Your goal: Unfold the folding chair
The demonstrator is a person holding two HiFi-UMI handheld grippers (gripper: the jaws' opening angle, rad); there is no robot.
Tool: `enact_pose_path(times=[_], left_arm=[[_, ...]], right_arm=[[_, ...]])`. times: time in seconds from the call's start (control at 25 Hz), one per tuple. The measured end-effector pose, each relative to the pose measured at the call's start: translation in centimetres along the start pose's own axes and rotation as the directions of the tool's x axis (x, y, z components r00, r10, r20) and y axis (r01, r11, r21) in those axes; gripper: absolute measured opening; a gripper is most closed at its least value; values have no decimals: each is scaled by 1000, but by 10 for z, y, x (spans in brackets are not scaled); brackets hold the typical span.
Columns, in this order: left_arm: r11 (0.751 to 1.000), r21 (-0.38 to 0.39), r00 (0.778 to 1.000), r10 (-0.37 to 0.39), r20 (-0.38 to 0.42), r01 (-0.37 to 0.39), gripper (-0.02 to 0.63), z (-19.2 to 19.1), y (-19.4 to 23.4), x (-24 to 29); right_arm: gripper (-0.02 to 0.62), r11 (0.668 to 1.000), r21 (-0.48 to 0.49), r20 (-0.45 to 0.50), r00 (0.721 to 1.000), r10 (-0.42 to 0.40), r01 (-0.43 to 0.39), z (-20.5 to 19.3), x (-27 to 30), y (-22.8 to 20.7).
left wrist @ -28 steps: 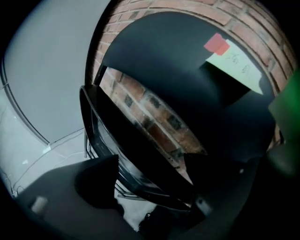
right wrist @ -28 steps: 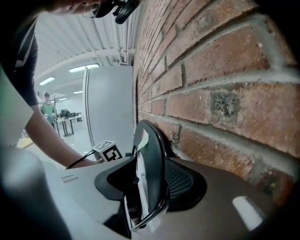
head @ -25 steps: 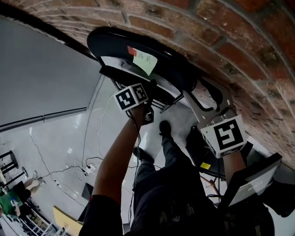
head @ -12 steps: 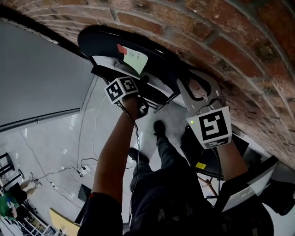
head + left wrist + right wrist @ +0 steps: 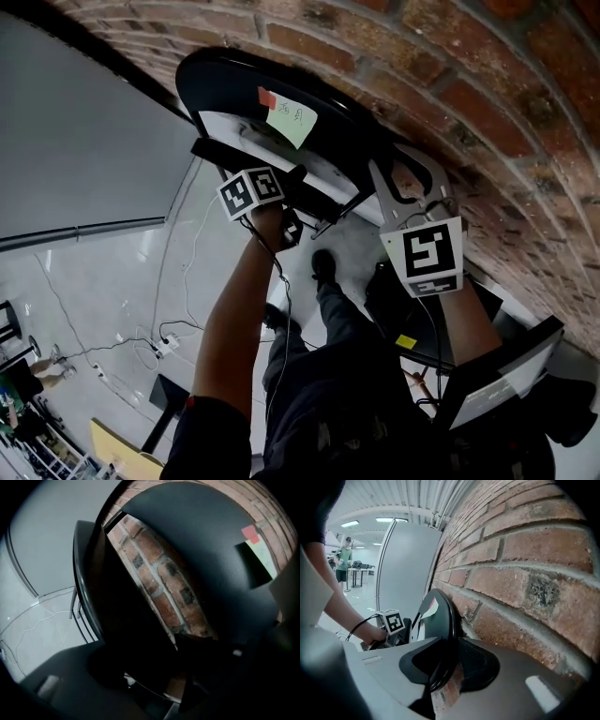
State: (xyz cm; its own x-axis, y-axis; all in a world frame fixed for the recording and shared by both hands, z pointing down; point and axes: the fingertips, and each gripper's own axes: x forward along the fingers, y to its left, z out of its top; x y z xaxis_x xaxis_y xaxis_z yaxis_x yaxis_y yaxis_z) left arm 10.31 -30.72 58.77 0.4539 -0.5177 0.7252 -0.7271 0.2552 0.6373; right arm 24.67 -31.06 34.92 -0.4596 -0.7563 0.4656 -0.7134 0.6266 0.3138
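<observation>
From the head view, the folding chair (image 5: 234, 89) is still shut flat and leaning on the brick wall (image 5: 487, 103), so none of the unfolding is done. I judge I am only at the gripping stage. Spreading the seat from the back and standing the chair on the floor are all still ahead. My left gripper (image 5: 292, 187) is at the lower front of the chair and my right gripper (image 5: 398, 171) is up at its edge by the wall. A pale sticky note (image 5: 293, 122) with a red tab (image 5: 268, 97) is stuck on the chair. The note has a few handwritten marks, but they are too small for me to read.

In the left gripper view, a black panel of the chair runs down between my jaws, with brick showing through the gap beside it. These jaws have just been closing around the panel. It is too dark down there for me to tell whether the pads press on it yet.

In the right gripper view, my jaws have just come in to a middling gap, and the pads sit on either side of the chair's black rim, clamped on it close to the wall. The note shows again, unreadable. I see no brand name anywhere.
</observation>
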Motion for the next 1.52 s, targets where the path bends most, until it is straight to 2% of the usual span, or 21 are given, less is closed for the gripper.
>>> enact_pose_path(times=[0.48,0.88,1.12,1.52], left_arm=[[996,19,996,-84,-40,85,284,-43,35,-46],[993,-3,993,-118,-20,118,264,-58,53,-65],[988,-30,988,-150,-30,150,261,-78,76,-81],[980,-93,984,-180,-11,179,249,-108,116,-99]], right_arm=[[103,996,-62,-72,995,-74,69,-6,0,12],[102,991,-108,-96,991,-90,80,-8,5,13],[100,981,-173,-98,990,-104,86,-14,9,18],[92,969,-232,-161,980,-120,81,-24,18,24]])
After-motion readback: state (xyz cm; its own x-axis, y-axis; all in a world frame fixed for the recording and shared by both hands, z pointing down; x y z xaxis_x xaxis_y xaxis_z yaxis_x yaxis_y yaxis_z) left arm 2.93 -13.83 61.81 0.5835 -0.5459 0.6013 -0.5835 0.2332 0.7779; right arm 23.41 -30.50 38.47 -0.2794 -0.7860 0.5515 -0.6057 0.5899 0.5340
